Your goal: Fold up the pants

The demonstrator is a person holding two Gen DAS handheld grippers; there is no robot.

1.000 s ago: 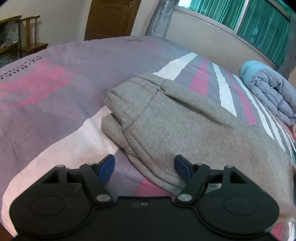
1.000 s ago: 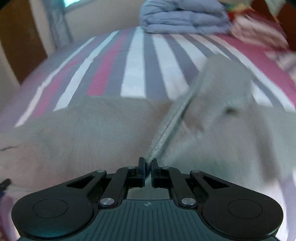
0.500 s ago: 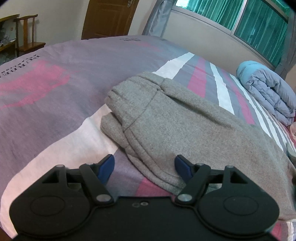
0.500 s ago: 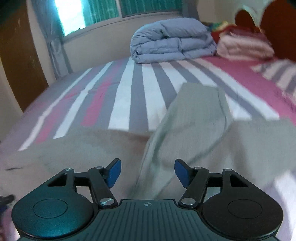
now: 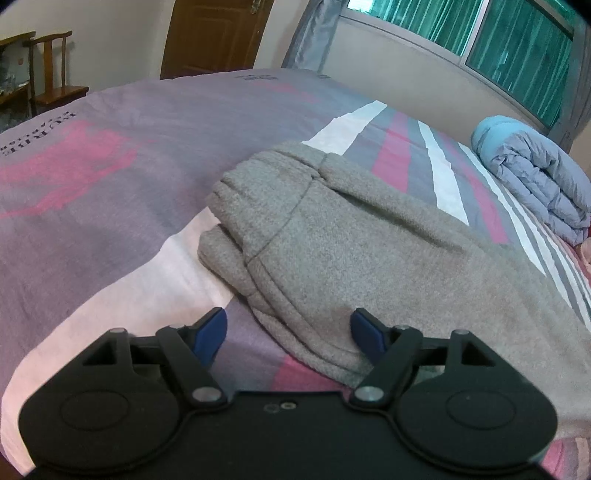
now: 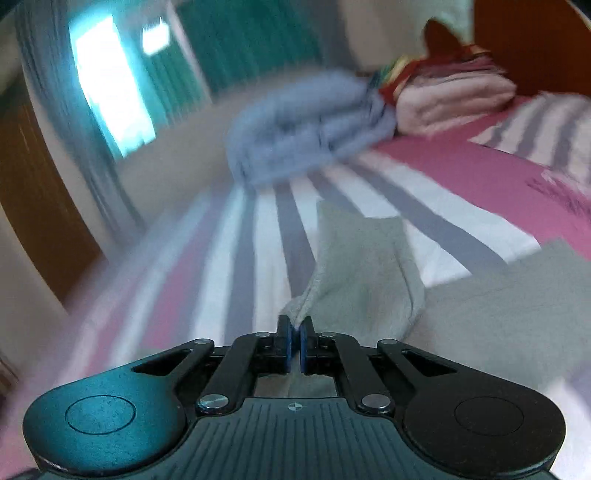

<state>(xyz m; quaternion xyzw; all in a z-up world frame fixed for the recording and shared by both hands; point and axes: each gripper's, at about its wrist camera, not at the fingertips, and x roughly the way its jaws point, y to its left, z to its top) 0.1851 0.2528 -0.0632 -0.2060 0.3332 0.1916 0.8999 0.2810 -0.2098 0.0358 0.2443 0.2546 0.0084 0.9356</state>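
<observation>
Grey fleece pants lie on the striped bed sheet, waistband end bunched toward the far left. My left gripper hovers over the near edge of the pants; its jaws are open and still widening slightly, the cloth lying under them and the pads not pressing it. In the right wrist view, my right gripper is shut on a pinched edge of a pants leg, which rises from the bed in a fold. That view is blurred by motion.
A rolled blue-grey duvet lies at the far side under the window, also seen as the duvet in the right view. Folded clothes are stacked by the headboard. A wooden chair and door stand beyond the bed.
The right gripper let go of the cloth, opened wide, swung across and shut again on a pants edge. The left gripper stayed in place.
</observation>
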